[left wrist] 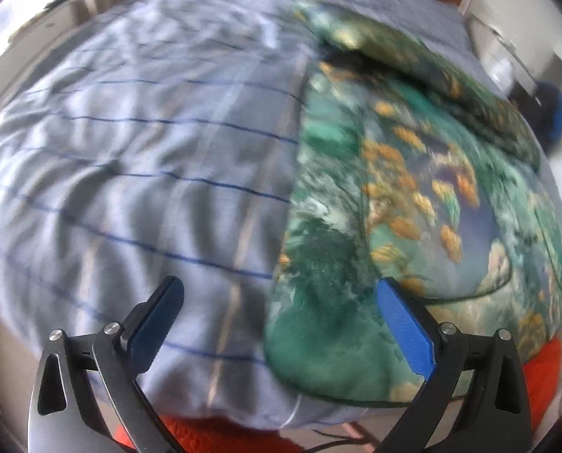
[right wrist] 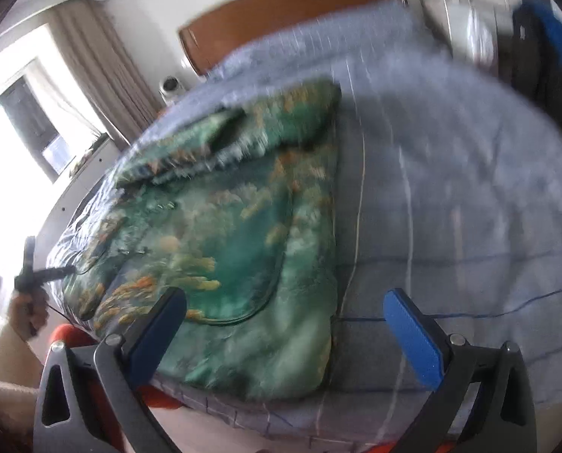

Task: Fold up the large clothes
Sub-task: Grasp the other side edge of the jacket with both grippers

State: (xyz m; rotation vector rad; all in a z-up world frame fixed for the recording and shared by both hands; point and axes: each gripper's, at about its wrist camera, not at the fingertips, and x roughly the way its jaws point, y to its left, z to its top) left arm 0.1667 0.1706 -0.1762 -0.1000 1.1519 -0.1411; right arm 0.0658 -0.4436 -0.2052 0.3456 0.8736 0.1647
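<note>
A large green garment (left wrist: 405,204) printed with orange and teal shapes lies spread on a bed. In the left wrist view it covers the right half of the bed. In the right wrist view the garment (right wrist: 228,234) lies left of centre, with a folded part at its far end. My left gripper (left wrist: 281,324) is open and empty, above the garment's near left corner. My right gripper (right wrist: 284,332) is open and empty, above the garment's near right corner. The left gripper also shows small at the far left of the right wrist view (right wrist: 35,271), held in a hand.
The bed has a pale blue sheet (left wrist: 137,158) with thin dark stripes. An orange blanket (left wrist: 541,377) hangs at the near edge. A wooden headboard (right wrist: 292,11), a curtain (right wrist: 103,71) and a bright window are beyond. A dark blue bag (right wrist: 545,53) stands at the right.
</note>
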